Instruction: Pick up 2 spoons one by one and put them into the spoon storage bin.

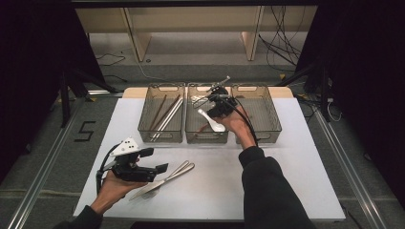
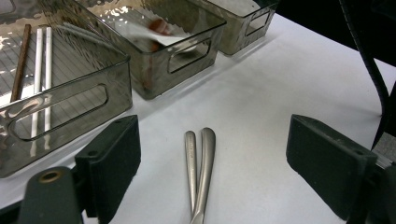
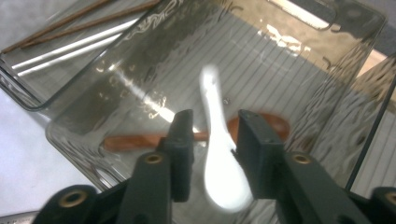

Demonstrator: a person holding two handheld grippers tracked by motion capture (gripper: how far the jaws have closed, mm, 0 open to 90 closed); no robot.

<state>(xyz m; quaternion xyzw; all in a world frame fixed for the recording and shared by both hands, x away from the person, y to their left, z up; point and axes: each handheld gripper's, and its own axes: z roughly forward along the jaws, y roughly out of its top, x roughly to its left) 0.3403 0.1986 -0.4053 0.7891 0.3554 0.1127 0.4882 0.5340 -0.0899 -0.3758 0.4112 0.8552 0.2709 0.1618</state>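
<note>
A white spoon [image 3: 219, 158] is sitting between the jaws of the right gripper [image 3: 212, 140] over the middle bin [image 1: 206, 136]; the jaws are flanking it closely, though the blur is leaving it unclear whether they are actually pinching it. A brown wooden spoon [image 3: 140, 140] is lying on that bin's ribbed floor beneath it. In the left bin [image 1: 161, 136], brown and pale chopsticks [image 1: 165, 114] are lying together. The right bin [image 1: 258, 136] is standing just beside the middle one. Nearer the person, the left gripper [image 1: 160, 161] is hovering with its jaws spread wide over two metal utensils [image 2: 200, 172] lying side by side on the white table [image 1: 286, 167].
</note>
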